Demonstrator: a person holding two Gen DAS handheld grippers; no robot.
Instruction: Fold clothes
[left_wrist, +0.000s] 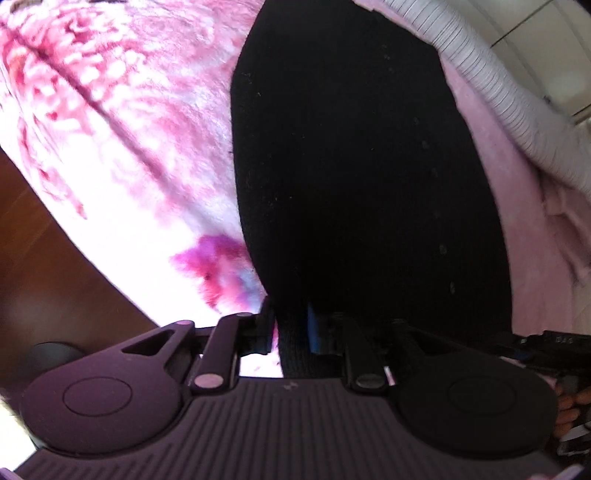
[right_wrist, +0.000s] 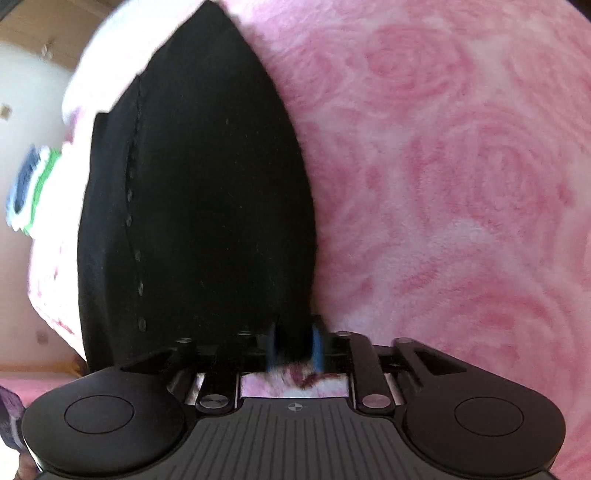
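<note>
Garment (left_wrist: 362, 166), black, is spread over a pink rose-print blanket (right_wrist: 461, 184). Its near edge is pinched in the left gripper (left_wrist: 291, 332), jaws narrow on the cloth. Another edge is clamped in the right gripper (right_wrist: 295, 347), jaws likewise narrow with fabric between the blue pads (right_wrist: 317, 345). A grey ribbed fabric (left_wrist: 498, 92) is seen beyond the garment in the left view.
</note>
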